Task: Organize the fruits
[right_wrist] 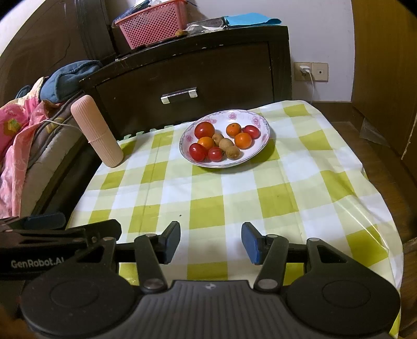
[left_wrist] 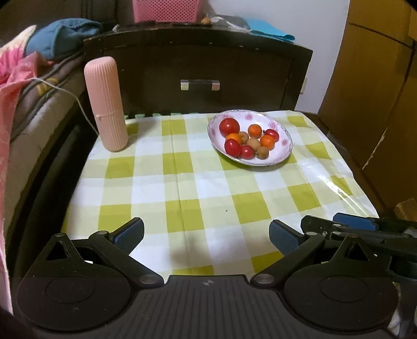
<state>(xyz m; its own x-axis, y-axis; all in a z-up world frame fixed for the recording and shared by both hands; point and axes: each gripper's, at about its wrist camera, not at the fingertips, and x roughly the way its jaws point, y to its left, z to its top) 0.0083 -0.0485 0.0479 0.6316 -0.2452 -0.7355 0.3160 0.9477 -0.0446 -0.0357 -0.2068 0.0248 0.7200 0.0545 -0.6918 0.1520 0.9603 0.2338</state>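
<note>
Black ribbed plastic is filling the near edge of both views, where each gripper body is spreading into two round discs and jointed arms. The left gripper [left_wrist: 207, 236] is hovering with its blue, finely textured pads spread wide apart, nothing between them. The right gripper [right_wrist: 211, 242] is likewise standing parted and empty, its flat blue pads facing each other across a gap; in the left view it is showing at 4 o'clock.

Beneath both, a glossy checked tablecloth [left_wrist: 208, 187] in lime green and white is lying smooth, creased down the middle and catching glare at 3 o'clock.

Farther out, toward 1 o'clock in the left view, a shallow oval plate [left_wrist: 282, 152] of glazed white ceramic with pink flowers on its rim is holding the fruits [left_wrist: 249, 140]: shiny red tomatoes, small oranges and dull brown round ones, all touching in a cluster. At 10 o'clock a pink ribbed cylinder [left_wrist: 105, 104] with a rounded top is standing upright near the cloth's edge.

Behind them a dark wooden drawer cabinet [left_wrist: 198, 65] with a metal handle is carrying a pink perforated basket [left_wrist: 165, 10].
</note>
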